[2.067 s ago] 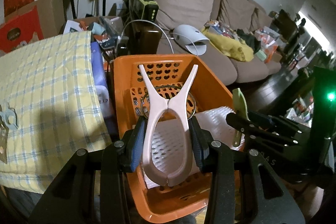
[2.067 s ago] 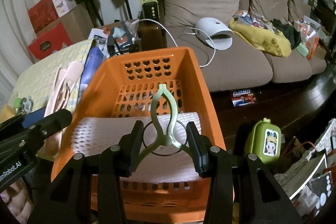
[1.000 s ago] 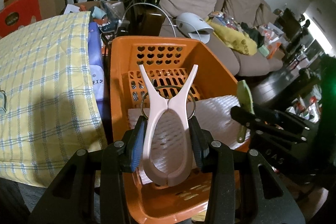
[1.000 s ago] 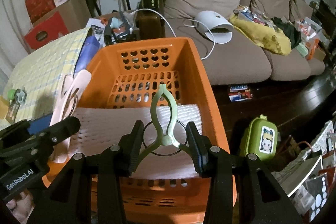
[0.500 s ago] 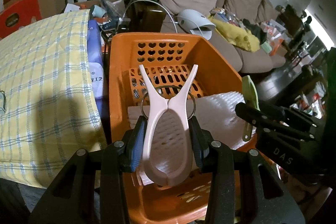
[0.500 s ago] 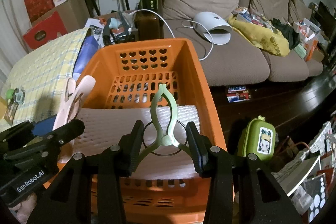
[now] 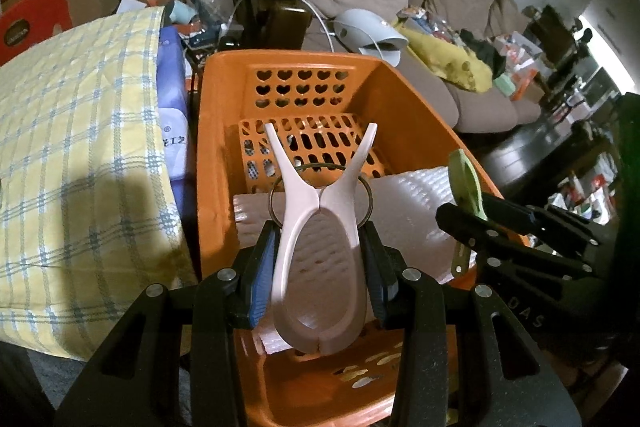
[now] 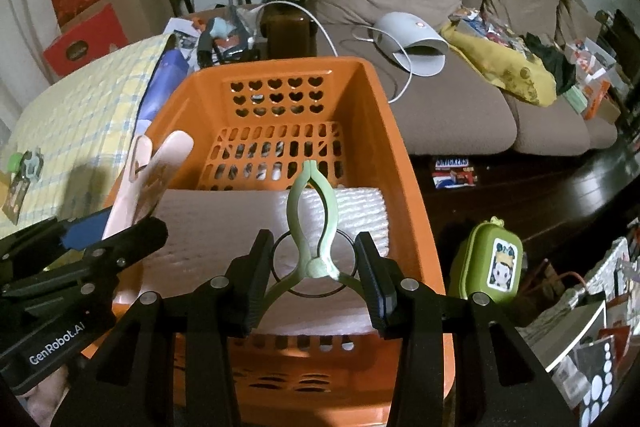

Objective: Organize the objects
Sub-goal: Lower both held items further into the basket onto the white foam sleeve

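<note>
Both cams ride on the handheld grippers and look forward along the fingers, tilted down into the orange basket (image 7: 208,163) from its near end, pretty close up. The left wrist view sits a bit left of the basket, so the yellow checked cloth (image 7: 76,155) fills its left side and the right gripper (image 7: 460,219) pokes in from the right. The right wrist view sits further right, catching floor on its right and the left gripper (image 8: 132,231) at lower left. Both share the basket (image 8: 404,163), the white foam sheet (image 8: 224,223) inside it and the brown sofa (image 8: 440,111) far behind.
</note>
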`<action>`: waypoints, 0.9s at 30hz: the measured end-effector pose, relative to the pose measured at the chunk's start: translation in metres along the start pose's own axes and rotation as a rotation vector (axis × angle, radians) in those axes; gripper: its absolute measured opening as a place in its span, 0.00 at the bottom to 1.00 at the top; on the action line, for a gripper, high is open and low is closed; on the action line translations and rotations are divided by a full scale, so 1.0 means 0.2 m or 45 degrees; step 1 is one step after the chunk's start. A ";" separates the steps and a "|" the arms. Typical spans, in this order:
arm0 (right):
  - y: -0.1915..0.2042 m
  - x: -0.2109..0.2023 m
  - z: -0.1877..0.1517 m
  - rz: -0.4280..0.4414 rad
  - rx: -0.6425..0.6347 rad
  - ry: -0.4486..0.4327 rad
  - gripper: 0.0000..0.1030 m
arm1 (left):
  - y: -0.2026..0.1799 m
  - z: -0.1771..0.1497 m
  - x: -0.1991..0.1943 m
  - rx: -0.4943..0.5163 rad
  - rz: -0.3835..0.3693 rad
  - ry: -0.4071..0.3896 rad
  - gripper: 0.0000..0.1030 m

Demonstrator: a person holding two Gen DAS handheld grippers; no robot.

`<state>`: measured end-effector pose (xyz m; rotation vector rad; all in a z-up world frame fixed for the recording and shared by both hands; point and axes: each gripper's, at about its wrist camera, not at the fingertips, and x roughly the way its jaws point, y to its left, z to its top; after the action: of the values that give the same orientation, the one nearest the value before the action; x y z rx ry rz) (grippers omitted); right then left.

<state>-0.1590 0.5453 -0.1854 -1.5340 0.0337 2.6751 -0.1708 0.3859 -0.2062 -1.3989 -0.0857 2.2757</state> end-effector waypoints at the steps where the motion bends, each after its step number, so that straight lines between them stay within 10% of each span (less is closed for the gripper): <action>1: 0.00 0.00 0.00 0.001 -0.001 0.003 0.41 | 0.00 0.00 0.00 -0.001 -0.001 0.004 0.37; 27: 0.04 0.05 -0.01 0.011 -0.038 0.054 0.41 | -0.01 -0.04 0.05 0.001 -0.017 0.068 0.37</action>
<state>-0.1633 0.5378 -0.1945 -1.6029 0.0025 2.6609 -0.1672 0.3908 -0.2175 -1.4537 -0.0763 2.2256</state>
